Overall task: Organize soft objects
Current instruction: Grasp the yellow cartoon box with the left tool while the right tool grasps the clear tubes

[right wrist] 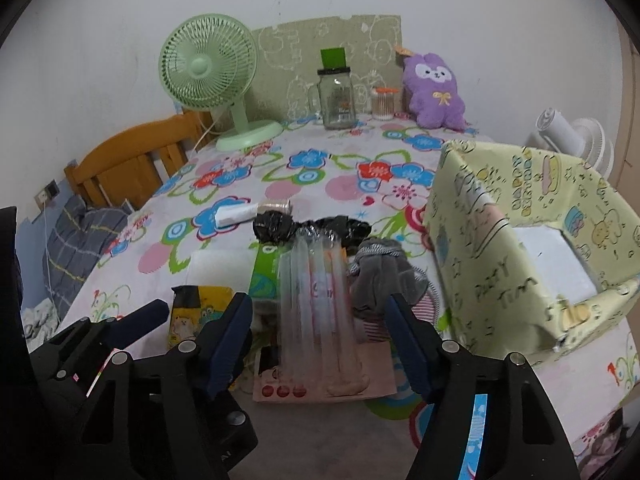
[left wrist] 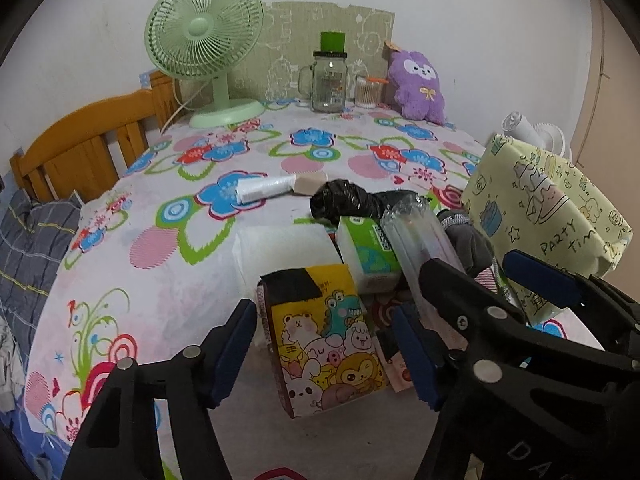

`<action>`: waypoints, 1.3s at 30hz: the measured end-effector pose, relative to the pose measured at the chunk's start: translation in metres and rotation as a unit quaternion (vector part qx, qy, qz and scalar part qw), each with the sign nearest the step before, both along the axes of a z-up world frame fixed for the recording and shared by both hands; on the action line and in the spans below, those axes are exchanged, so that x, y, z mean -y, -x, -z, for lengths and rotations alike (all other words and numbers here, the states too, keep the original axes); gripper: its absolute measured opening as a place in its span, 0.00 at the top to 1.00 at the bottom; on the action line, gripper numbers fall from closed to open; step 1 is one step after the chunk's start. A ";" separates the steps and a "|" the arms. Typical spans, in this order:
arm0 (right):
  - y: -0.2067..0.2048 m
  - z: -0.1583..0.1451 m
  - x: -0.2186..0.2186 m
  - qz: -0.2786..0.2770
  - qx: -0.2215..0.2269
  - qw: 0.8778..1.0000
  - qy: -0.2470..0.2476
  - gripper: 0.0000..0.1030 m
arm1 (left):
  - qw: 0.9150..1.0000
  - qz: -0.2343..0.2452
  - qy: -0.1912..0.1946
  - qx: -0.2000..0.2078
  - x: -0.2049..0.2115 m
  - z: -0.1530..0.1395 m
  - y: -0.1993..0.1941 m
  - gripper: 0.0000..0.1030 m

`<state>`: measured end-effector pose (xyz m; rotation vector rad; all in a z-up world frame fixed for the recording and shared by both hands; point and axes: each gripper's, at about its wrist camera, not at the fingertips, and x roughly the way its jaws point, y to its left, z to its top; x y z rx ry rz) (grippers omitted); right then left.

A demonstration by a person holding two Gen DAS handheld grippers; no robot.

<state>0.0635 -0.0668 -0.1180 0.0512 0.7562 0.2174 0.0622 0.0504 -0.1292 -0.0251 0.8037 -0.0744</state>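
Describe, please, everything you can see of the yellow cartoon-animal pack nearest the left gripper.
The yellow cartoon-animal pack looks like a soft, glossy plastic-wrapped packet, printed with a bear, dinosaur, monkey and other animals, with a black patch at its top. It stands tilted on the floral cloth, between the open fingers of the left gripper, whose pads seem not to press it. A white roll sits just behind it.

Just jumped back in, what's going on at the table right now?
Both claws are open over a pile of soft goods on the flowered tablecloth. The left claw straddles the cartoon-animal tissue pack; the right claw straddles the clear plastic sleeve. Neither grips yet. The yellow paper-wrapped box stands open beside them.
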 end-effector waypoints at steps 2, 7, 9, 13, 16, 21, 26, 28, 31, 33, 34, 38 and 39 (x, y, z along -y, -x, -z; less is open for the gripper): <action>-0.004 0.004 -0.001 0.000 -0.008 1.000 -0.001 0.32 | 1.000 0.001 0.005 -0.009 -0.001 0.004 -0.003 0.38; -0.012 0.013 -0.002 0.001 -0.027 1.000 -0.007 0.33 | 1.000 0.000 0.005 -0.016 -0.003 0.008 -0.006 0.43; -0.015 0.016 -0.004 0.001 -0.031 1.000 -0.006 0.34 | 1.000 0.002 0.002 -0.014 -0.002 0.008 -0.007 0.45; -0.019 0.021 -0.008 -0.003 -0.043 0.999 0.000 0.47 | 1.000 0.004 -0.009 -0.011 0.000 0.010 -0.006 0.48; -0.019 0.021 -0.010 -0.007 -0.042 0.999 0.001 0.56 | 1.000 0.003 -0.008 -0.010 0.000 0.009 -0.006 0.50; -0.018 0.018 -0.009 -0.006 -0.039 0.999 0.003 0.69 | 1.000 0.002 -0.008 -0.007 0.000 0.006 -0.005 0.53; -0.014 0.010 -0.007 -0.006 -0.030 1.000 0.003 0.73 | 1.000 0.000 -0.011 0.003 0.002 -0.002 -0.001 0.54; -0.012 0.007 -0.006 -0.006 -0.025 1.000 0.001 0.73 | 1.000 -0.002 -0.013 0.008 0.002 -0.006 0.001 0.54; -0.009 0.000 -0.005 -0.006 -0.016 1.000 0.000 0.73 | 1.000 -0.005 -0.015 0.016 0.002 -0.012 0.004 0.55; -0.008 -0.004 -0.004 -0.007 -0.011 1.000 -0.002 0.73 | 1.000 -0.008 -0.016 0.021 0.003 -0.017 0.006 0.55; -0.007 -0.006 -0.004 -0.007 -0.009 1.000 -0.003 0.73 | 1.000 -0.009 -0.016 0.024 0.003 -0.019 0.007 0.55; -0.003 -0.016 -0.002 -0.009 0.001 1.000 -0.008 0.74 | 0.999 -0.011 -0.017 0.033 0.005 -0.029 0.009 0.55; -0.003 -0.019 -0.001 -0.009 0.003 1.000 -0.008 0.74 | 0.999 -0.011 -0.016 0.035 0.006 -0.031 0.010 0.55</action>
